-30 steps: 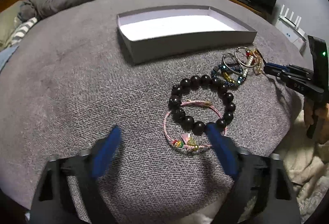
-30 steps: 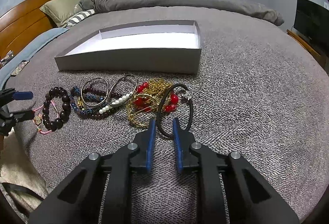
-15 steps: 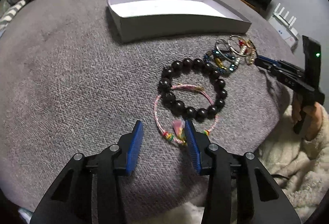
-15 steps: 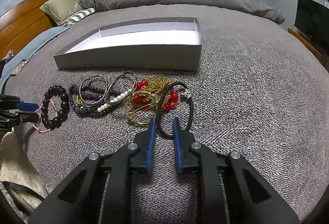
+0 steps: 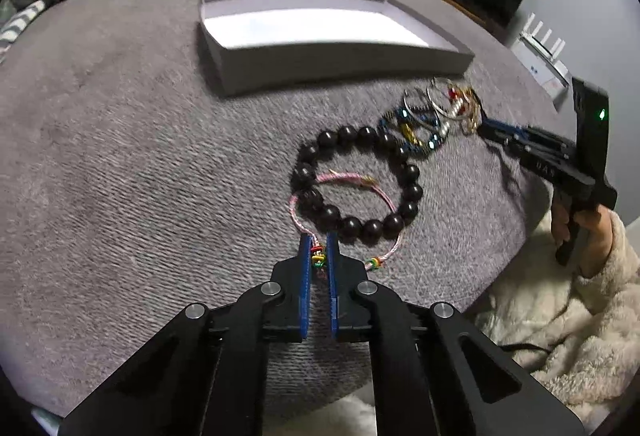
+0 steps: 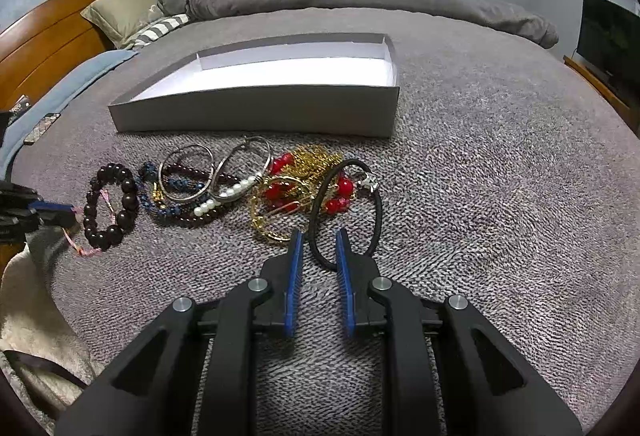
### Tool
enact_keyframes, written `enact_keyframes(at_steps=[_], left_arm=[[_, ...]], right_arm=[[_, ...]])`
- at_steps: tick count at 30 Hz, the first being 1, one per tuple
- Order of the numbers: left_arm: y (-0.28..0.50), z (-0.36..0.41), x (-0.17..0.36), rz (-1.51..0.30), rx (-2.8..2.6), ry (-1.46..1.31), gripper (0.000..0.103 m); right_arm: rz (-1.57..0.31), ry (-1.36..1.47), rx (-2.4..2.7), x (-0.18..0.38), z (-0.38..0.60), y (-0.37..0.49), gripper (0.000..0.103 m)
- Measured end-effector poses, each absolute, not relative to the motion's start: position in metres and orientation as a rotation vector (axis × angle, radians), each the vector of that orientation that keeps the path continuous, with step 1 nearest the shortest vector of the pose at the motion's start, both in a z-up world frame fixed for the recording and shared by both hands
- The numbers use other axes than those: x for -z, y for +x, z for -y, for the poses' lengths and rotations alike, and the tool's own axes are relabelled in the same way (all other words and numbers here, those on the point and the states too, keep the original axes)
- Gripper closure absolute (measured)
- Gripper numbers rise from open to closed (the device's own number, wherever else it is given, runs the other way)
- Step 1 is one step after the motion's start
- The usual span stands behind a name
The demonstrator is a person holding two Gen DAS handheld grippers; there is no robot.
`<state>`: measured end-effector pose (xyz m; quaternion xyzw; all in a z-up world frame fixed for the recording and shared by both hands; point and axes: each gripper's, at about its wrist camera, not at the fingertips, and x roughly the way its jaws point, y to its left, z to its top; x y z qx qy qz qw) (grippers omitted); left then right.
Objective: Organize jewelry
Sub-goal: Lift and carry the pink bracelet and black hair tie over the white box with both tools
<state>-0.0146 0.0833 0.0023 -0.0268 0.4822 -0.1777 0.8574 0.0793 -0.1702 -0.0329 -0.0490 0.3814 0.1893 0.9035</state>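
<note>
My left gripper [image 5: 319, 241] is shut on the pink cord bracelet [image 5: 344, 178] at its coloured knot, on the grey bed cover. A dark bead bracelet [image 5: 360, 182] lies over the pink cord. My right gripper [image 6: 319, 236] stands with its jaws narrowly apart around the near edge of a black cord bracelet [image 6: 346, 210], which rests on the cover. A pile of jewelry [image 6: 248, 190] with silver bangles, pearls, gold chain and red beads lies left of it. An empty white box [image 6: 260, 108] sits behind.
The bed's front edge and a cream fleece [image 5: 560, 316] lie near the left gripper. Pillows [image 6: 120, 12] and a wooden headboard [image 6: 52, 40] are at far left. A dark TV [image 6: 608, 36] stands at right.
My left gripper has moved forward to the pink cord bracelet and closed from wide open onto its knot. The right gripper has stayed around the black cord.
</note>
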Motion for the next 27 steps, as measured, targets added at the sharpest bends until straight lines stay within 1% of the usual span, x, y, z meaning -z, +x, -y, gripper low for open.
enact_keyframes(at_steps=[1,11,27], left_arm=[[-0.015,-0.084,-0.005,-1.002,0.372,-0.056,0.096],[-0.015,-0.091,-0.050,-0.862,0.358,-0.015,0.097],[-0.003,-0.090,-0.118,-0.674,0.332,0.043,0.097]], right_arm=[[-0.785,-0.100,-0.396,0.032,0.170,0.079,0.100],[-0.701,-0.051,-0.412,0.011,0.176,0.071,0.100],[-0.589,0.005,-0.430,-0.047,0.182,0.084,0.100]])
